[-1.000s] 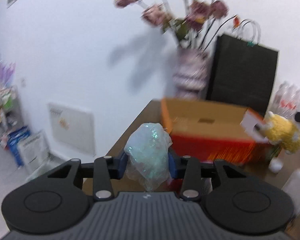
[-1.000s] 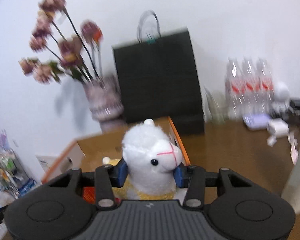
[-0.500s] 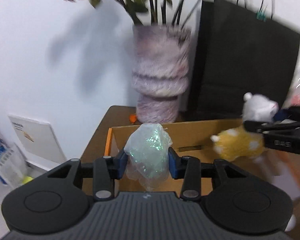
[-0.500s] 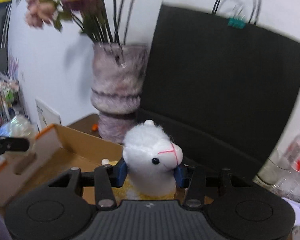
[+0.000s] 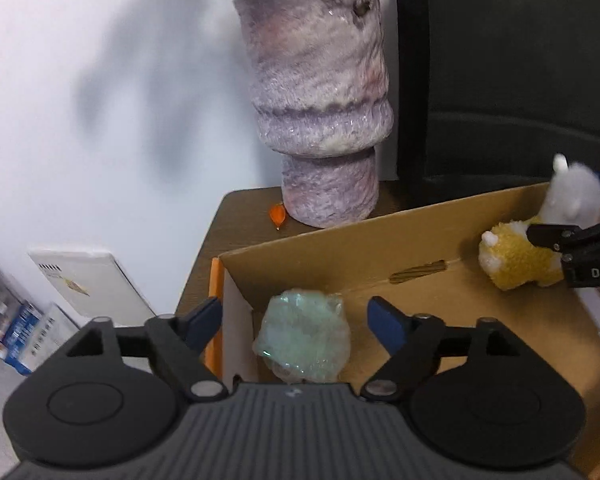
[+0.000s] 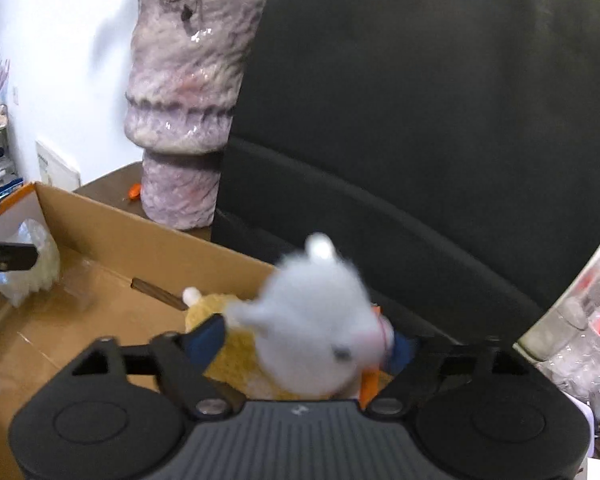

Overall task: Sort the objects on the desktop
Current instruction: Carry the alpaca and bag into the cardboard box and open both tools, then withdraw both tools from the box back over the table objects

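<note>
Against a white wall, a cardboard box (image 5: 440, 248) waits as bin; left gripper (image 5: 296, 322) and right gripper (image 6: 306, 338) spread their fingers, opening, releasing iridescent bag (image 5: 304, 340) and plush alpaca (image 6: 316, 328) inside.

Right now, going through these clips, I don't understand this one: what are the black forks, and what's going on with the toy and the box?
Each picture comes from a camera on a hand-held two-finger gripper, looking along its fingers. In the left view, the left gripper is opening; the crinkly plastic bundle sits loose between its blue pads, over the cardboard box. In the right view, the right gripper is opening around the blurred alpaca plush. Behind stand a purple vase and a black bag.
</note>
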{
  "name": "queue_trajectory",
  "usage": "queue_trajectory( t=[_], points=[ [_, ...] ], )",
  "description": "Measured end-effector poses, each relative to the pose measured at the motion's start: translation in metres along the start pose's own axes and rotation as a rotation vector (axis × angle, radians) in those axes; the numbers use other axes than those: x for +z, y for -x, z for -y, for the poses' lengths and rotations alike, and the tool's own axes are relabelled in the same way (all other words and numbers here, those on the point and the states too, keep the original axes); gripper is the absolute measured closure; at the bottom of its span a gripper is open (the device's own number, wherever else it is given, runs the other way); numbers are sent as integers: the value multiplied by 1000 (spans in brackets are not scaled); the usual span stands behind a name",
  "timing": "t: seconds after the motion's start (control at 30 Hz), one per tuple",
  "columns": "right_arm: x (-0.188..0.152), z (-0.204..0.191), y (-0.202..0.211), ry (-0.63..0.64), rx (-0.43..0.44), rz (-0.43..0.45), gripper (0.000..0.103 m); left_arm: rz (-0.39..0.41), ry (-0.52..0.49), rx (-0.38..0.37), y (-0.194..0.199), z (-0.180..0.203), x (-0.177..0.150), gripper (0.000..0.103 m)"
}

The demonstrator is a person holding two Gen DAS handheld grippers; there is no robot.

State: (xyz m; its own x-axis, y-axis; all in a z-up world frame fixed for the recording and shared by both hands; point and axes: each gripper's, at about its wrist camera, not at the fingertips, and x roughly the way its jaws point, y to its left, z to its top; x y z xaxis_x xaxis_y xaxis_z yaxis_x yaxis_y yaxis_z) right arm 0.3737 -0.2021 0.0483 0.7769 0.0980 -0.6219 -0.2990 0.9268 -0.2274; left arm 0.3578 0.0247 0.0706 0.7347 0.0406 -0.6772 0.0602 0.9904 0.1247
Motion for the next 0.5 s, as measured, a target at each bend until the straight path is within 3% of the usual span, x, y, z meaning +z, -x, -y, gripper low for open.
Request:
queue_trajectory(
  t=[0.17,0.3,0.43,0.5],
  points=[
    [14,1,38,-3,-54,95,10,24,101,-15,40,-17,-8,5],
    [21,1,82,-60,-32,160,3,49,192,-47,84,-22,-32,0],
    [4,-7,109,-118,77,100,2,11,210,-88,111,-20,-62,0],
    [-8,-18,116,-113,73,51,2,1,241,-77,125,-19,-76,0]
  ],
)
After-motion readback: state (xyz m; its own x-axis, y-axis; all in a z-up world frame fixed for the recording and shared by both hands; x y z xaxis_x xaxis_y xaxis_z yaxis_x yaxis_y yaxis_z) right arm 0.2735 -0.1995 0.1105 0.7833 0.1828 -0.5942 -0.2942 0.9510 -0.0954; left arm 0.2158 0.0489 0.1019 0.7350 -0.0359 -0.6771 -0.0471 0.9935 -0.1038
